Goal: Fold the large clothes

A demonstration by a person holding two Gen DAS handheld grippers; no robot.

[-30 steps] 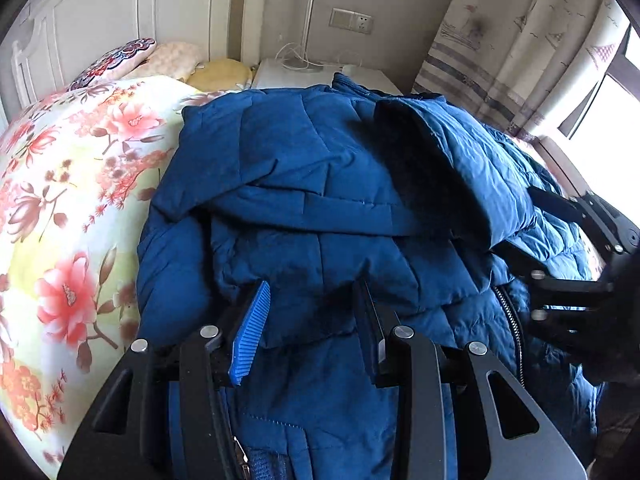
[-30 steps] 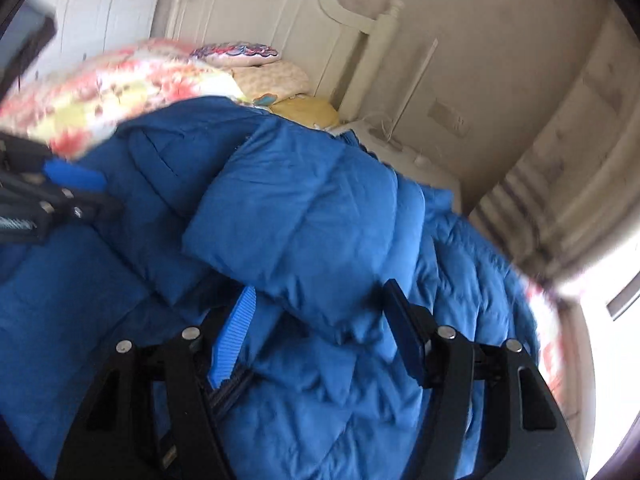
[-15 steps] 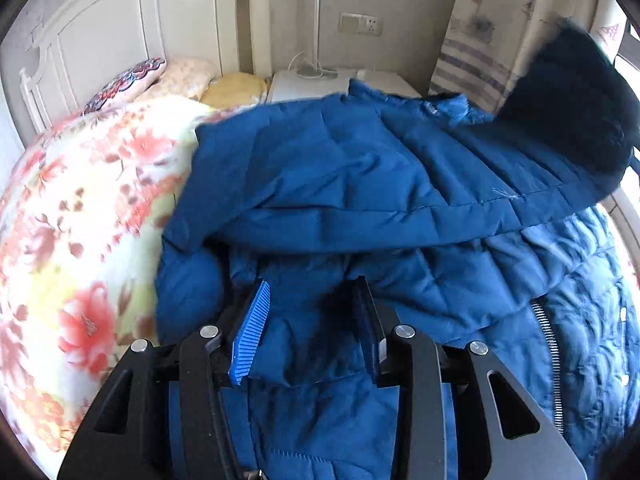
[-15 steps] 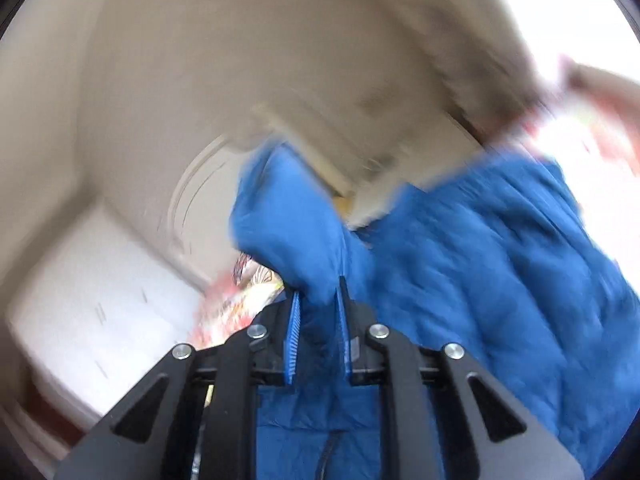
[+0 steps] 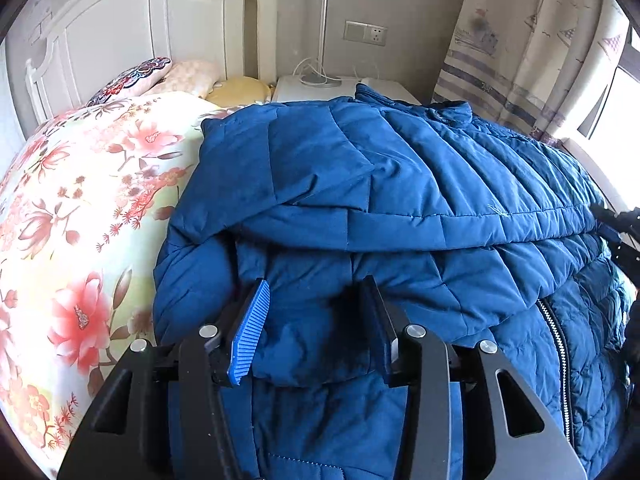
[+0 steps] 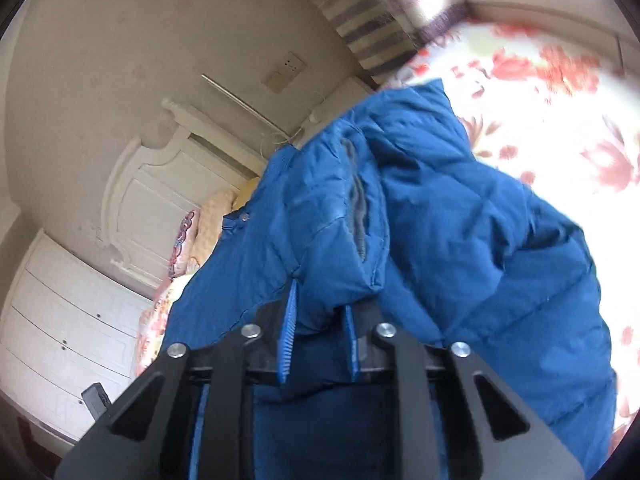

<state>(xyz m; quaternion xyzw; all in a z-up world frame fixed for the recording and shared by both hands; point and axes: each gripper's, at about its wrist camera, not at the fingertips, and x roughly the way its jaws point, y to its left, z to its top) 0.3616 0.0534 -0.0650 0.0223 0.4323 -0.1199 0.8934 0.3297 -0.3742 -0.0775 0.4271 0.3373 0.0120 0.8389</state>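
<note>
A large blue quilted jacket (image 5: 380, 184) lies on a floral bedspread (image 5: 72, 208), one sleeve folded across its body. My left gripper (image 5: 316, 312) is open, its fingers resting on the jacket's lower front, holding nothing. My right gripper (image 6: 320, 320) is shut on a fold of the jacket (image 6: 440, 240), near a sleeve cuff with grey lining, and holds it lifted. The right gripper also shows in the left wrist view (image 5: 624, 236) at the far right edge of the jacket.
A white headboard (image 5: 132, 40) and pillows (image 5: 168, 80) stand at the bed's far end. A white bedside table (image 5: 332, 86) with a lamp pole sits beyond the jacket. A curtain (image 5: 520, 52) hangs at the right. A white wardrobe (image 6: 60, 344) stands beside the bed.
The right gripper closed on a jacket fold, lifted it and swung it to the right. The folded sleeve has spread out flatter across the jacket. The left gripper stayed put, open.
</note>
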